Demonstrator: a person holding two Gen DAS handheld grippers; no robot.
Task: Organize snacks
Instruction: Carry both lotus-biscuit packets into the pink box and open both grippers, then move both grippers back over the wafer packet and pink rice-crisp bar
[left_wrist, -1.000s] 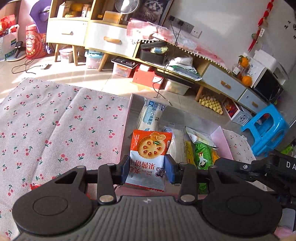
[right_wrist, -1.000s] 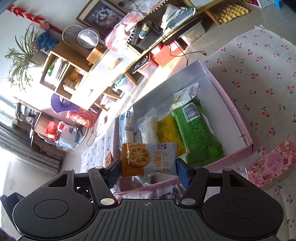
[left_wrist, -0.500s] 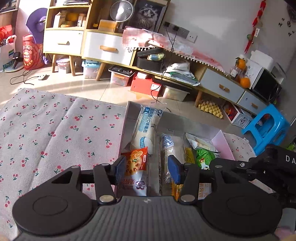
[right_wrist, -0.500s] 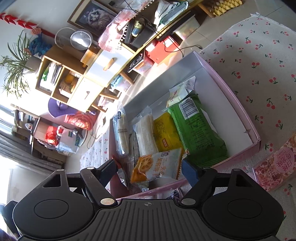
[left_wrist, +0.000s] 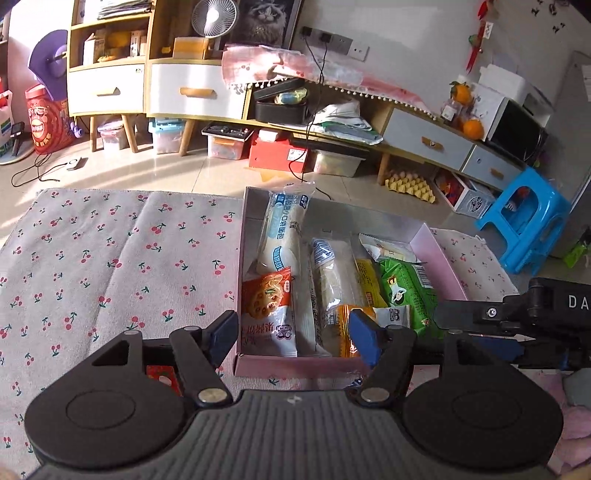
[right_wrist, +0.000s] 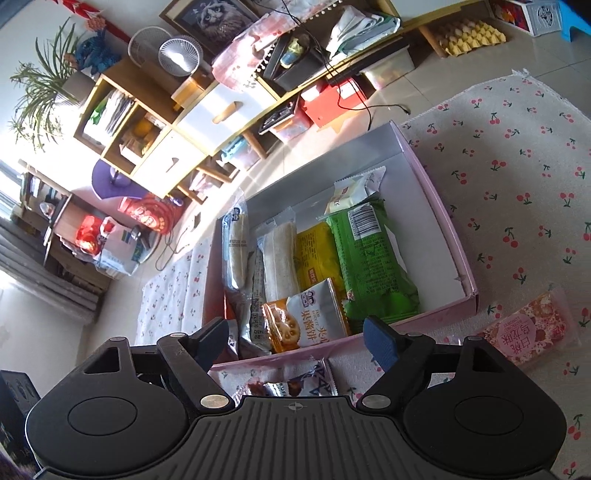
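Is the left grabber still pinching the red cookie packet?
Apart. In the left wrist view the left gripper has just been opening; its blue fingers stand clear of the red cookie packet, which lies in the pink box.

Sunlit tiled floor (left_wrist: 177, 173), wooden drawer cabinets (left_wrist: 184, 88), blue stool (left_wrist: 524, 218).

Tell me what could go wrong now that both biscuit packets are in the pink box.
1. The orange biscuit packet lies tilted across other snacks by the pink box's near wall; it may slide or block a flat layer.
2. Both tongs, left and right, have just opened with nothing between them, low over that wall; pulling back carelessly could snag it.
3. The pink peach packet and another packet lie outside on the cloth, easy to overlook.
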